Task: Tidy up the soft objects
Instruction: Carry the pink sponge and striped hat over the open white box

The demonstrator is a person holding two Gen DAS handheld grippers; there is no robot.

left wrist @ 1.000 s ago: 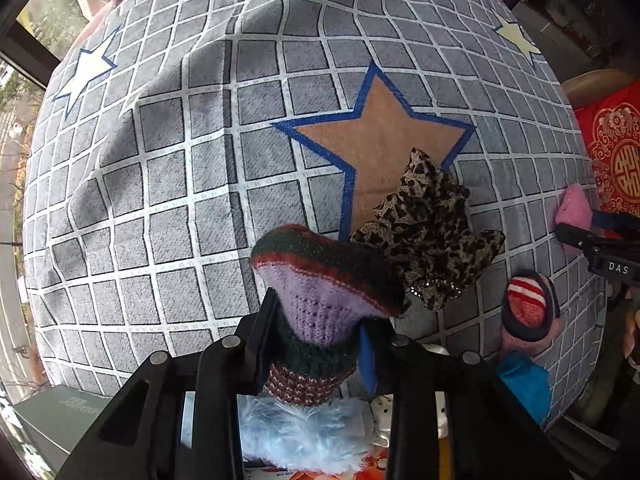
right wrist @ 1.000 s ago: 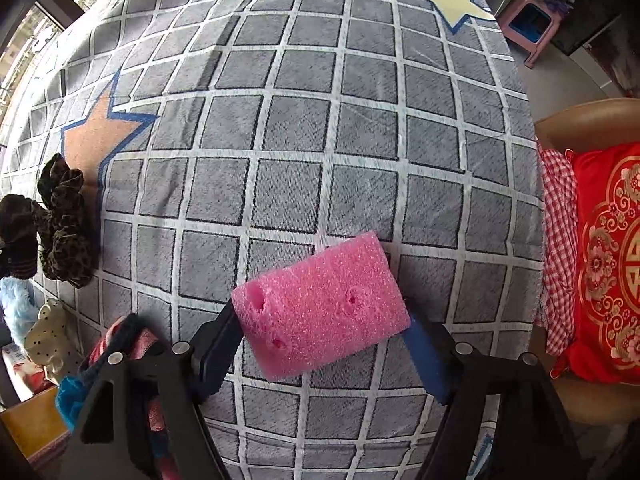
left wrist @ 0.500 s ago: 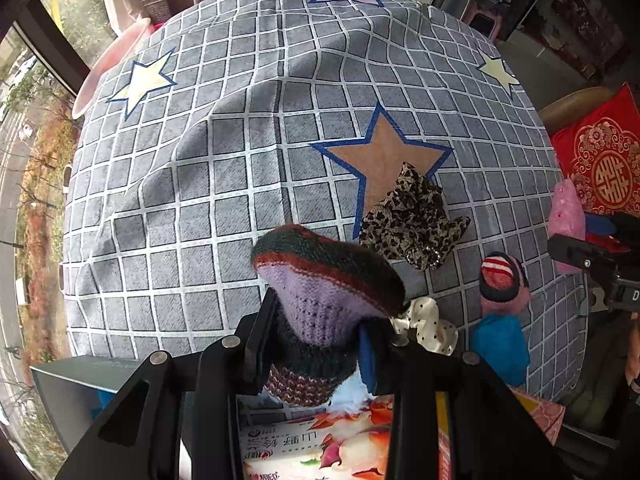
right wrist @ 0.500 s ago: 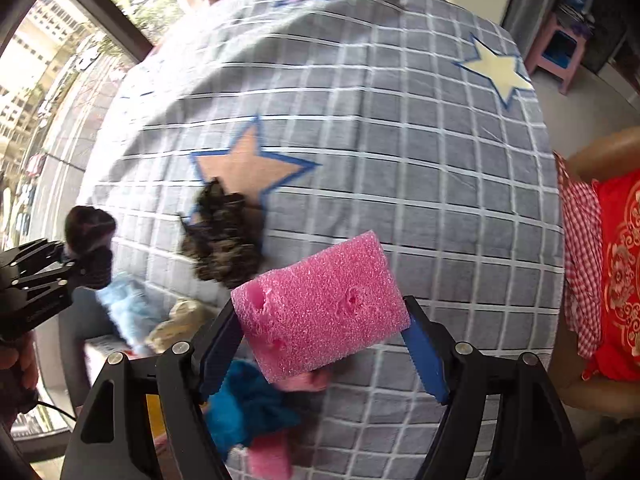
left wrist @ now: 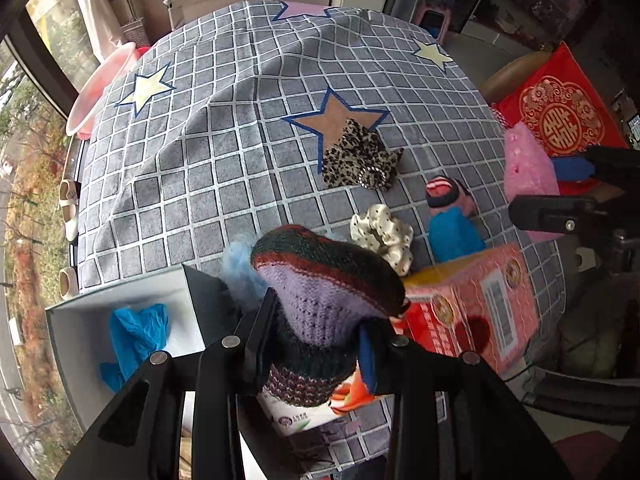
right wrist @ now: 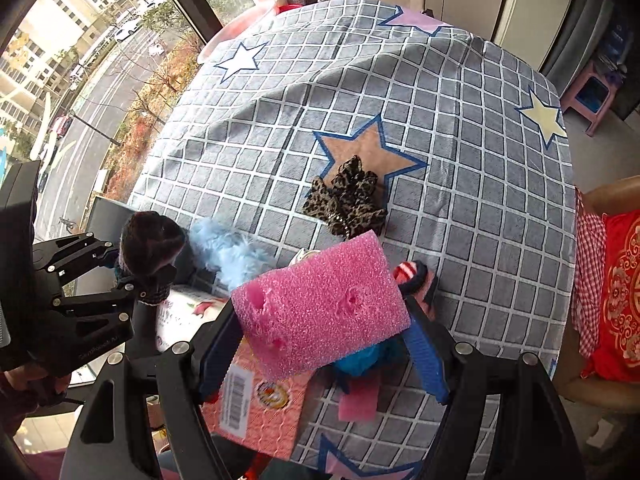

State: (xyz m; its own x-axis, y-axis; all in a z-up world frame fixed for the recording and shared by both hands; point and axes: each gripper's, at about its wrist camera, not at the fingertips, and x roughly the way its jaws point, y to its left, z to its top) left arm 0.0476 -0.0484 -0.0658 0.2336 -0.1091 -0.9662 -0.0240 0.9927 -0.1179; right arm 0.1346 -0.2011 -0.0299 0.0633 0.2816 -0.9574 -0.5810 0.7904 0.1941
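Both of my grippers have risen since a second ago, so the whole grey checked tablecloth (left wrist: 224,128) now shows, where earlier only its middle filled each view.

Nearest, my left gripper (left wrist: 316,332) is clamped narrowly on a striped knitted piece (left wrist: 324,280), held by its cuff, presumably so the soft body hangs free. My right gripper (right wrist: 320,328) stands wider, its blue pads pressing both ends of a pink foam block (right wrist: 320,300); that spread is set by the block's length.

Places below are given relative to the brown star (left wrist: 336,120) on the cloth. Well nearer than it, at the cloth's near edge, sit an open grey box (left wrist: 80,344) holding a blue cloth (left wrist: 136,332) and a pink carton (left wrist: 480,300). These are probably the destinations, and I judge both loads are being carried toward them.

Between carton and star lie a polka-dot scrunchie (left wrist: 382,232), a blue fluffy item (right wrist: 228,252), and a blue-and-pink sock (left wrist: 452,220). A leopard-print scrunchie (left wrist: 360,156) overlaps the star's near point, not yet sorted.
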